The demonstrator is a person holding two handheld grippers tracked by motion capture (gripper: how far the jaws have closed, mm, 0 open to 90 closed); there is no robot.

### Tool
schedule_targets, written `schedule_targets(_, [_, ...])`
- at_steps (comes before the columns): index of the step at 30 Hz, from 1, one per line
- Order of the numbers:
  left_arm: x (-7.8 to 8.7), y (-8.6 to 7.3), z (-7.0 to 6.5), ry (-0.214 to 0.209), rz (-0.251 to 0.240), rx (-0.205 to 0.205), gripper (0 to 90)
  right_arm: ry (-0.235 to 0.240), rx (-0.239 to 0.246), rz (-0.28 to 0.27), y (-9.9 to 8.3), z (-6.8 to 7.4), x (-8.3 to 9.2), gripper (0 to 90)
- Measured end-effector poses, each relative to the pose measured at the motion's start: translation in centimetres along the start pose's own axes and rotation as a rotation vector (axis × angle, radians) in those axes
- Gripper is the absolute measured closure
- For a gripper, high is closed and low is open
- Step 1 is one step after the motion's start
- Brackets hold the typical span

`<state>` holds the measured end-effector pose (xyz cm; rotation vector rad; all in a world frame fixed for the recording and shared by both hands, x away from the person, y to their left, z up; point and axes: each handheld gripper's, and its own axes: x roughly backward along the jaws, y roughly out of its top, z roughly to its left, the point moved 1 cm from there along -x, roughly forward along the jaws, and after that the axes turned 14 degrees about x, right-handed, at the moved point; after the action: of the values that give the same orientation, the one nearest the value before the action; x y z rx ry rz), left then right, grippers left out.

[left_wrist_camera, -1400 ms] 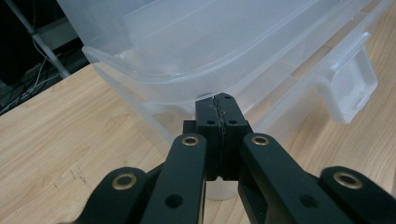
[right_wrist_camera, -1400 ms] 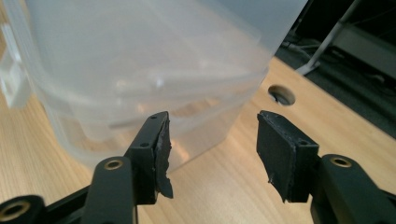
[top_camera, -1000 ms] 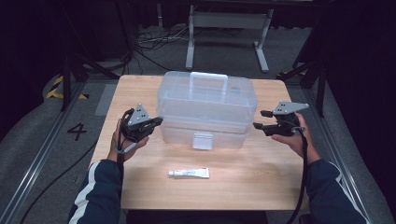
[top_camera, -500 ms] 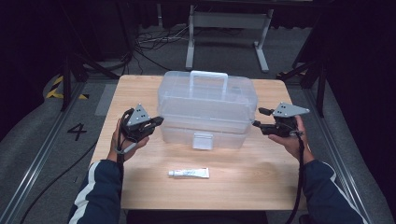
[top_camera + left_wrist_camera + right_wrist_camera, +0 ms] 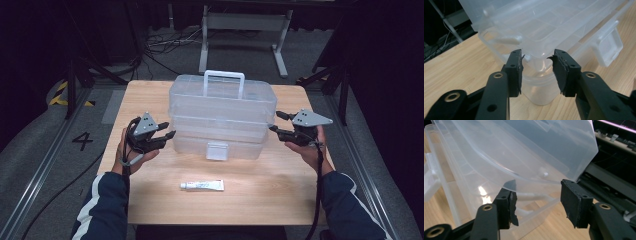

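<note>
Left fingers (image 5: 515,71): parted about halfway, having just been opening; the box's end corner sat in the gap, pads off it, nothing held.
Right fingers (image 5: 575,203): moderately apart, having just been closing; the box's lid edge lay between them, no pad pressing that could be seen.
Left gripper (image 5: 167,135): at 9 o'clock of the box, close against its end wall.
Right gripper (image 5: 276,122): at 3 o'clock of the box, tips at the other end.
Clear plastic box (image 5: 222,117): middle of the wooden table (image 5: 280,195), handle up, white latch facing 6 o'clock; lid appeared slightly lifted in the gripper views.
Tube (image 5: 202,185): lying flat at 6 o'clock of the box, well apart from both grippers.
Risk 1: thin slick plastic could slip from either pad if the bite landed only on the rim's edge.
Risk 2: uneven pulls from the 2 ends would likely twist or skid the light box toward the tube.
Risk 3: a released lid might drop shut on the left pads.
</note>
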<state>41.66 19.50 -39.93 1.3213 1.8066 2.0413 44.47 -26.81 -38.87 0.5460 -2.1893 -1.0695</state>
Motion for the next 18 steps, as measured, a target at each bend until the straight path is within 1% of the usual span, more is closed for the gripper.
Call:
schedule_targets(2, [-0.3,-0.1,-0.1,0.005,0.015,-0.007,56.9,-0.02,0.014,-0.011,0.3,0.1,0.0,50.3])
schedule_targets(4, [-0.4,-0.2,-0.2,-0.006,0.023,-0.003,55.1,-0.043,0.019,-0.021,0.5,0.2,0.1,52.9])
schedule_targets(7, [-0.6,-0.2,-0.2,-0.007,0.026,-0.007,52.8,-0.072,0.019,-0.031,0.6,0.2,0.2,54.1])
schedule_targets(8, [-0.7,-0.2,-0.2,-0.015,0.033,-0.001,51.6,-0.075,0.021,-0.036,0.7,0.2,0.2,55.4])
schedule_targets(10, [-0.8,-0.3,-0.1,-0.01,0.034,-0.006,50.7,-0.094,0.029,-0.041,0.8,0.3,0.2,56.9])
schedule_targets(12, [-0.9,-0.4,-0.1,-0.012,0.044,-0.006,49.9,-0.103,0.031,-0.049,1.0,0.3,0.2,59.5])
schedule_targets(14, [-1.1,-0.5,-0.1,-0.017,0.051,-0.007,49.6,-0.121,0.036,-0.057,1.1,0.3,0.3,62.7])
schedule_targets(17, [-1.3,-0.6,-0.2,-0.017,0.061,-0.011,49.6,-0.152,0.045,-0.071,1.4,0.4,0.3,65.0])
schedule_targets(18, [-1.4,-0.6,-0.2,-0.016,0.06,-0.006,48.8,-0.159,0.045,-0.081,1.5,0.5,0.3,66.4])
